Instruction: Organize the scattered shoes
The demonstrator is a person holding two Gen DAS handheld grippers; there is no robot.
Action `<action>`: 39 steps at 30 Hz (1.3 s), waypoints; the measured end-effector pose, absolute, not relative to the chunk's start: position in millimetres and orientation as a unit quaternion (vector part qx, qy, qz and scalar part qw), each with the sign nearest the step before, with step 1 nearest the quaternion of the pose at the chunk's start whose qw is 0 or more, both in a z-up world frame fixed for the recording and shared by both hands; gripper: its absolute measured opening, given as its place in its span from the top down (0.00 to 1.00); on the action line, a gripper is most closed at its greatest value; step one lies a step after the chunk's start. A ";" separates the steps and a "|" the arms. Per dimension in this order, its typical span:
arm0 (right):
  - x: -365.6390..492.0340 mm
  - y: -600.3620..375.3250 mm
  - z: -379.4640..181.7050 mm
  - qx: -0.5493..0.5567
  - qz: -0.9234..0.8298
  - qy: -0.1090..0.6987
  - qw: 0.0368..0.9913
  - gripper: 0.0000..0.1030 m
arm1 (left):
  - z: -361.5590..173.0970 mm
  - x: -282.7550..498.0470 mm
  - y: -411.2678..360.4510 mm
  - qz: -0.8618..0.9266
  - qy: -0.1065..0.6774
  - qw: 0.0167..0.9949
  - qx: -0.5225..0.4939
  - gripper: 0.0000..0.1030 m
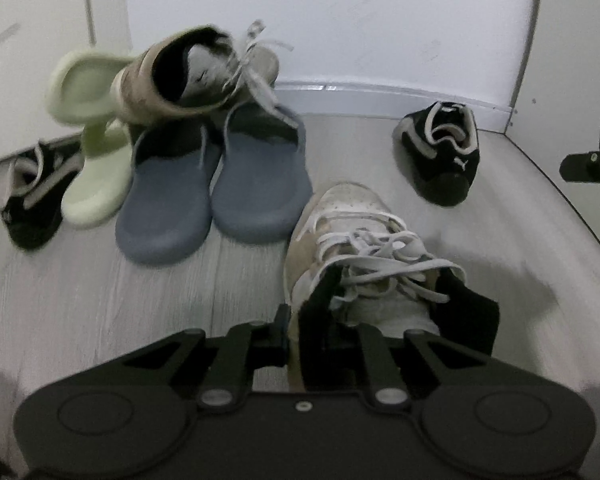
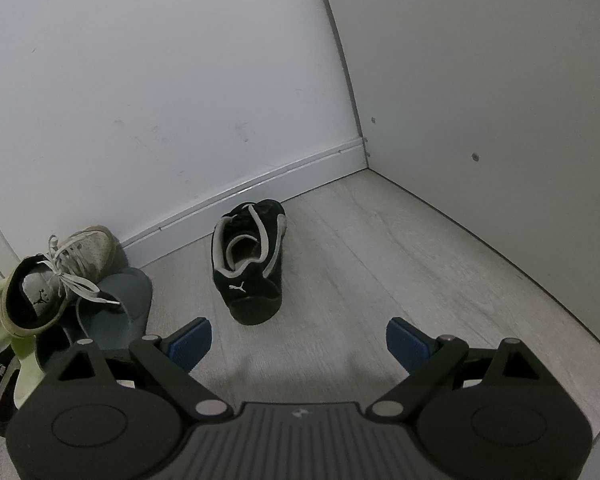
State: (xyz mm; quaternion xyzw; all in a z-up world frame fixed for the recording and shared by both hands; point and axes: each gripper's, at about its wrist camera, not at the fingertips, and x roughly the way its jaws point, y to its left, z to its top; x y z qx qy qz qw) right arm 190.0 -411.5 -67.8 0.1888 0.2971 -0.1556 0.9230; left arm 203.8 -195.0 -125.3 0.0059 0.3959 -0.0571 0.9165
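In the left wrist view my left gripper (image 1: 306, 336) is shut on the side wall of a white and tan laced sneaker (image 1: 352, 232), one finger outside and one inside its collar. Its twin sneaker (image 1: 196, 76) lies tilted on top of a pile with two blue-grey slippers (image 1: 212, 196) and two pale green slippers (image 1: 96, 160). One black sneaker (image 1: 32, 192) sits at the far left, another black sneaker (image 1: 440, 152) at the right. My right gripper (image 2: 300, 344) stands open just short of that right black sneaker (image 2: 248, 256), nothing between its blue pads (image 2: 192, 344).
The shoes lie on a pale grey wood-look floor (image 2: 380, 272). A white wall with a skirting board (image 2: 260, 184) closes the back, and a white side panel (image 2: 480, 100) meets it in a corner at the right. The pile (image 2: 60, 292) crowds the left.
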 end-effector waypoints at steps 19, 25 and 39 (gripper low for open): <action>181.5 -402.1 -69.4 0.169 -0.154 0.313 0.922 0.09 | -119.8 172.4 -109.9 0.037 0.408 0.909 -0.076 0.86; 181.8 -399.9 -68.7 0.170 -0.148 0.314 0.922 0.08 | -114.6 181.0 -76.5 0.035 0.446 0.885 -0.131 0.82; 192.1 -374.7 -64.8 0.147 -0.103 0.262 0.948 0.00 | -54.4 172.7 -84.2 -0.043 0.365 0.930 -0.028 0.49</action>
